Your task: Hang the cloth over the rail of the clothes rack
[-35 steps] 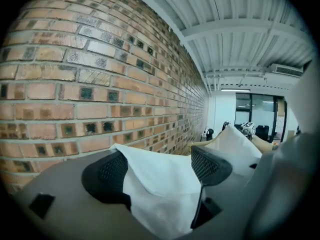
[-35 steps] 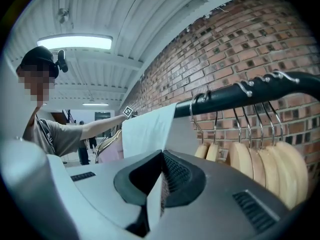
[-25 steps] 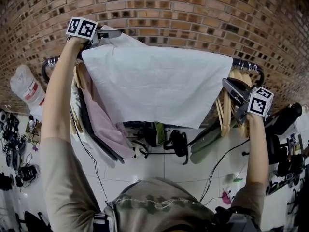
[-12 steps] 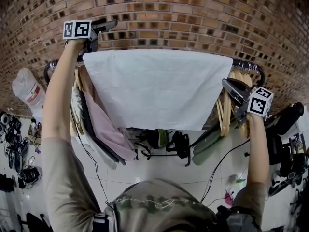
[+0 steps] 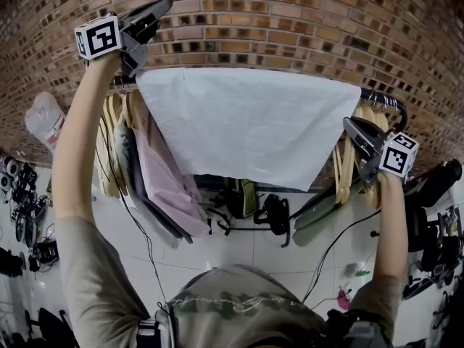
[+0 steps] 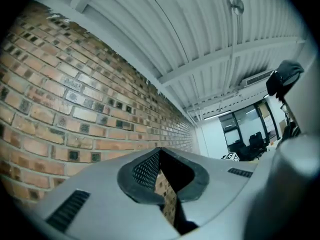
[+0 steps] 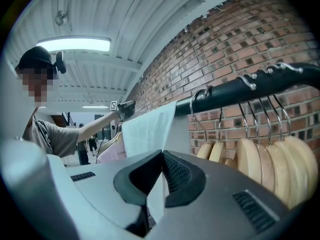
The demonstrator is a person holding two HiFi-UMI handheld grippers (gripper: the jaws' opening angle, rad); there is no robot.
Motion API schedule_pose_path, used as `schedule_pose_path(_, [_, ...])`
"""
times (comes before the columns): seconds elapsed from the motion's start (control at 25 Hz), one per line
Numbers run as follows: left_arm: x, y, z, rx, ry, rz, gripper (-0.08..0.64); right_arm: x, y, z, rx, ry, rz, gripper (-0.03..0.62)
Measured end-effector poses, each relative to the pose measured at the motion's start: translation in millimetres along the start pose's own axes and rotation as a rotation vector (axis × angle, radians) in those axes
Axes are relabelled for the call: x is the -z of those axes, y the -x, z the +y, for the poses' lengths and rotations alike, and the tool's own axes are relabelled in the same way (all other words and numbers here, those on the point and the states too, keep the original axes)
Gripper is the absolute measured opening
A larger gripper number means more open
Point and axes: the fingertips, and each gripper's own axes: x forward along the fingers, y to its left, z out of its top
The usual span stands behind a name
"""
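1. The cloth (image 5: pixel 246 122) was a thin, smooth, pale rectangle. It lay draped over the dark round rail (image 5: pixel 380 98), and its lower edge hung free in front of a rough red brick wall (image 5: pixel 304 20).
2. The right gripper (image 5: pixel 351 127) was clamped on the cloth's right edge, near the rail's right end. In its own view we saw the white sheet pinched between two cross-hatched black pads (image 7: pixel 177 174).
3. The left gripper (image 5: pixel 156 9) was raised above the rail's left end, apart from the cloth. Its jaws had just been closing and met at the tips with nothing between them.
4. Rounded wooden hangers (image 7: pixel 280 169) on bent metal hooks hung from the rail beside the right gripper. At the left end hung a soft pink garment (image 5: pixel 163 183) among darker ones.
5. Only the head view showed us the whole cloth and the glossy white tiled floor (image 5: pixel 239 256) below it.
6. Only the left gripper view showed us the ridged white ceiling (image 6: pixel 200 29), and bricks through the slit under its pads.
7. Only the right gripper view showed us the hooks close up.
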Motion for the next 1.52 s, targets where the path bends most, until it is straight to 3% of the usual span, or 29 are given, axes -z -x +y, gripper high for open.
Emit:
schedule_pose_path(0.24, [18.9,53.4,-41.2,-0.087,0.042,-0.002,0.008,-1.4,2.0,-2.6,-0.004,0.003,-0.013,0.014])
schedule_pose_path(0.56, [72.9,107.2,-118.8,0.018,0.131,-0.080,0.008,-3.7,-0.6,4.7,-0.027,-0.008,-0.037,0.014])
schedule_pose_path(0.76, [115.8,99.5,-156.4,0.047,0.098,0.031,0.008,-4.0,-2.7,4.6,-0.031,-0.022,-0.054,0.014])
schedule_pose_path(0.88, [145.7,100.6,-156.2,-0.011,0.073,0.139,0.009,-3.5,-7.2,7.6,-0.040,-0.027,-0.054,0.014])
schedule_pose_path(1.04, [168.8,113.1,-136.2,-0.107,0.066,0.214,0.014,-3.9,-7.9,8.5,-0.043,-0.021,-0.044,0.014])
schedule_pose_path(1.24, [168.4,129.1,-94.4,-0.262,0.039,0.203,0.193,-3.8,-5.6,6.6,-0.045,-0.011,-0.038,0.014])
schedule_pose_path(1.36, [164.9,134.1,-69.3,-0.347,0.024,0.196,0.213,-3.6,-4.1,5.6,-0.040,-0.010,-0.044,0.014])
schedule_pose_path(1.52, [164.1,133.2,-60.2,-0.366,0.026,0.209,0.213,-2.6,-6.0,6.9,-0.049,-0.012,-0.048,0.014])
